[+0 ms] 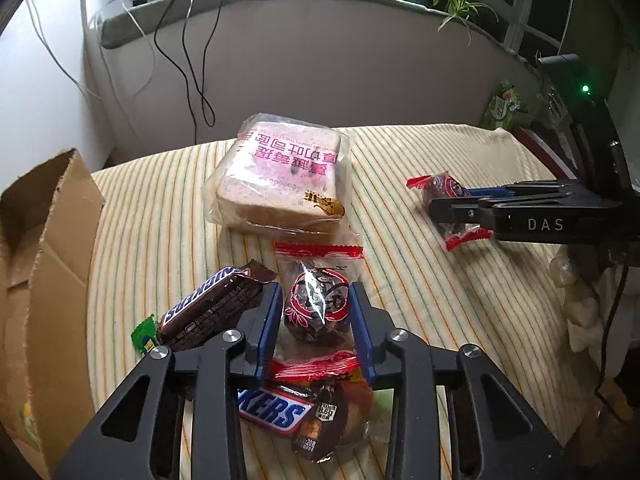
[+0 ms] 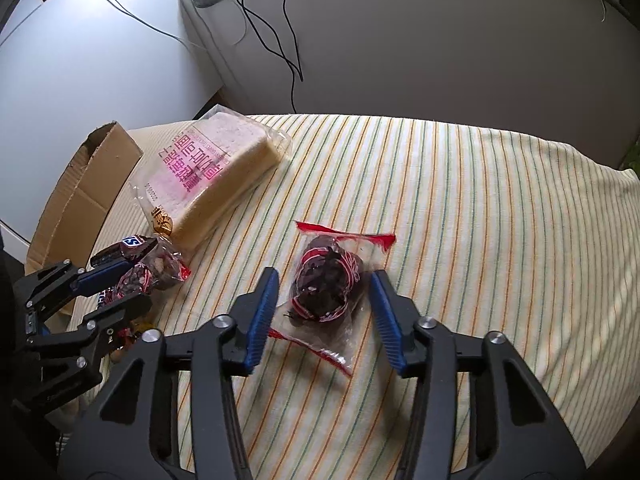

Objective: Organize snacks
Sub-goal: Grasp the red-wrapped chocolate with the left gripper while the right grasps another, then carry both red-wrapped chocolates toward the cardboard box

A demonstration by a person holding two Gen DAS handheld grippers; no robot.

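A dark cake in a clear wrapper with red ends (image 1: 316, 308) sits between the blue pads of my left gripper (image 1: 315, 292), which press on both its sides. The same grip shows in the right wrist view at the left gripper (image 2: 132, 284). A second cake of the same kind (image 2: 326, 284) lies on the striped cloth between the fingers of my right gripper (image 2: 324, 278). Small gaps show on both sides of it, so the right gripper is open around it. In the left wrist view the right gripper (image 1: 448, 200) straddles that cake (image 1: 444, 188).
A wrapped loaf of sliced bread (image 1: 280, 176) lies behind the left gripper. Two Snickers bars (image 1: 208, 308) (image 1: 272, 412), a green sweet (image 1: 144, 336) and a brown pastry (image 1: 340, 420) crowd around it. An open cardboard box (image 1: 48, 240) stands at the table's left edge.
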